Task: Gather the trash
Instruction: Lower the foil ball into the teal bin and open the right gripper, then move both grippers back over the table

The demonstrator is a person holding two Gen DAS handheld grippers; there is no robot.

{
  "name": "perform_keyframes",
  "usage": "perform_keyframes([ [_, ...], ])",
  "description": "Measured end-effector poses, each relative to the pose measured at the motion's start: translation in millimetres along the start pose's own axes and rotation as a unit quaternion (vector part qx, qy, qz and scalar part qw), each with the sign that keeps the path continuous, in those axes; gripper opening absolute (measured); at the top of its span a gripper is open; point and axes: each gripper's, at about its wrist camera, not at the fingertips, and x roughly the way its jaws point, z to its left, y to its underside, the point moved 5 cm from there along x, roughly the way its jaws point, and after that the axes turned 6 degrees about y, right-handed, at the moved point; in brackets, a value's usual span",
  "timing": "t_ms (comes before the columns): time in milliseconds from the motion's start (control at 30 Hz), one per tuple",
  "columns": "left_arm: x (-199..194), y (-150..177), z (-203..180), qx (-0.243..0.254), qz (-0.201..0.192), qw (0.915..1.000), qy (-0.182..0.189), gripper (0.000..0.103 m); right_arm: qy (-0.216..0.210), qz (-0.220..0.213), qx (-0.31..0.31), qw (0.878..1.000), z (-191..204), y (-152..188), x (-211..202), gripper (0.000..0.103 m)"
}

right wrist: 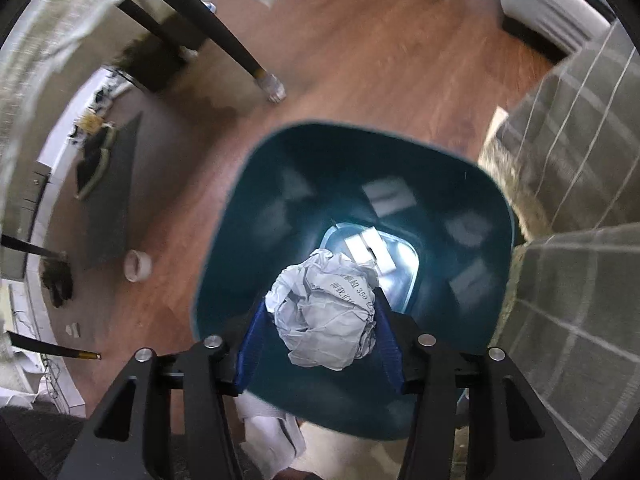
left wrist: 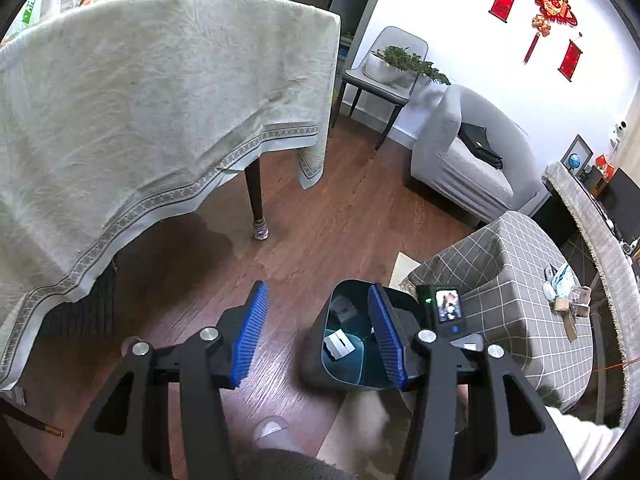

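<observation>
A dark teal trash bin (right wrist: 460,240) stands on the wooden floor; a white box (right wrist: 372,252) lies at its bottom. My right gripper (right wrist: 320,312) is shut on a crumpled grey paper ball (right wrist: 324,312) and holds it over the bin's open mouth. My left gripper (left wrist: 318,320) is open and empty, above the floor at the bin's (left wrist: 348,364) left rim, where the white box (left wrist: 339,345) also shows. The right gripper's body with its small screen (left wrist: 448,306) sits just past the bin in the left wrist view.
A table with a pale cloth (left wrist: 160,92) stands to the left, its leg (left wrist: 254,192) on the floor. A checkered-cloth low table (left wrist: 512,280) is right of the bin. A small white cup (right wrist: 137,266) and paper scraps (right wrist: 74,329) lie on the floor.
</observation>
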Motion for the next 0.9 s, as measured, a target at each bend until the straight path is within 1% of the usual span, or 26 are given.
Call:
perform_keyframes([
  [33,-1.9,-1.2,0.6,-0.002,-0.001,1.0,0.001,0.054,0.0,0.003,0.002,1.0,-0.9,0.7,3.0,0.059],
  [133,-7.9,-5.6,0.8,-0.004,-0.001,1.0,0.001,0.057,0.002,-0.003,0.006,1.0,-2.5,2.1,-1.1,0.066],
  [200,-13.2,-9.5,-1.9,0.001,-0.009,1.0,-0.003,0.06,-0.005,-0.009,0.009,1.0,-2.9,2.4,-7.9,0.067],
  [300,-20.4,-15.2,-11.5,0.012,-0.017,0.9998,-0.002,0.064,-0.013,-0.031,-0.001,0.999,1.1,-0.3,-28.3,0.067],
  [333,-23.8,-17.0,-15.6,0.015,-0.019,0.9997,0.001,0.066,-0.018,-0.044,-0.005,0.999,3.2,-1.2,-40.9,0.068],
  [400,-30.3,-19.7,-24.5,0.021,-0.026,0.9994,0.002,0.071,-0.024,-0.065,-0.011,0.998,6.4,-2.5,-62.6,0.067],
  [500,-40.9,-22.4,-37.9,0.035,-0.032,0.9989,-0.003,0.073,-0.025,-0.109,-0.019,0.994,10.1,-3.8,-105.5,0.067],
  [600,-51.8,-22.4,-52.0,0.048,-0.039,0.9981,-0.005,0.079,-0.03,-0.161,-0.023,0.986,9.2,-1.6,-160.3,0.067],
  [633,-53.8,-22.2,-54.9,0.051,-0.041,0.9979,-0.004,0.08,-0.029,-0.173,-0.024,0.984,7.5,0.5,-172.8,0.067],
  [800,-62.3,-19.5,-82.7,0.065,-0.047,0.9967,0.013,0.088,-0.014,-0.242,-0.019,0.97,-19.8,23.6,-249.6,0.069],
  [900,-61.9,-16.9,-104.4,0.077,-0.049,0.9954,0.03,0.091,0.002,-0.265,-0.015,0.964,-41.0,41.3,-277.9,0.072],
])
